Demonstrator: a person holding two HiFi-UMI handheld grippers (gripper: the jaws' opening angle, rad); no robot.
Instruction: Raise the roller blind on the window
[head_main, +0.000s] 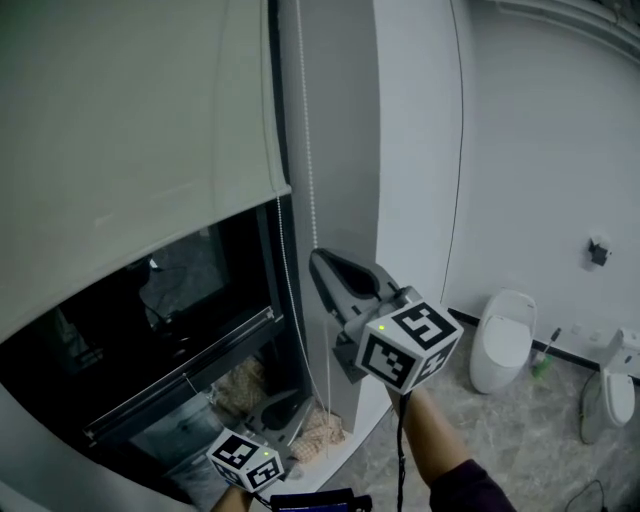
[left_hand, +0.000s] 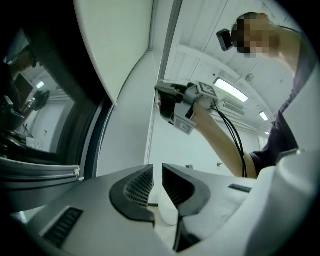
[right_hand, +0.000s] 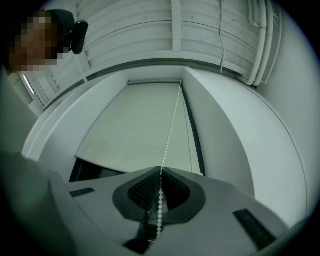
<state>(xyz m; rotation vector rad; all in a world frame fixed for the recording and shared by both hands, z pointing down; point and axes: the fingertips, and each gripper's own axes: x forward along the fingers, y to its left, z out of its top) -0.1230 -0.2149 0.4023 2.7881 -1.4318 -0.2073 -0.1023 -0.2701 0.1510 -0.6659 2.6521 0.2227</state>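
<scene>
right gripper (right_hand: 161, 170) pinches one bead chain (right_hand: 172, 120); left gripper (left_hand: 156, 172) parted; one blind (head_main: 120, 130)

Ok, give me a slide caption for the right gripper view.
Right claw shut on the bead chain, below a partly raised roller blind.

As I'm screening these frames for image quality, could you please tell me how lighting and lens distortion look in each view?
Head view: dim overall, the window glass nearly black, the roller blind evenly lit. Left gripper view: heavy fisheye bending, the ceiling light glaring. Right gripper view: dark vignetted corners, curved walls, the bead chain crisp in the right tongs.
</scene>
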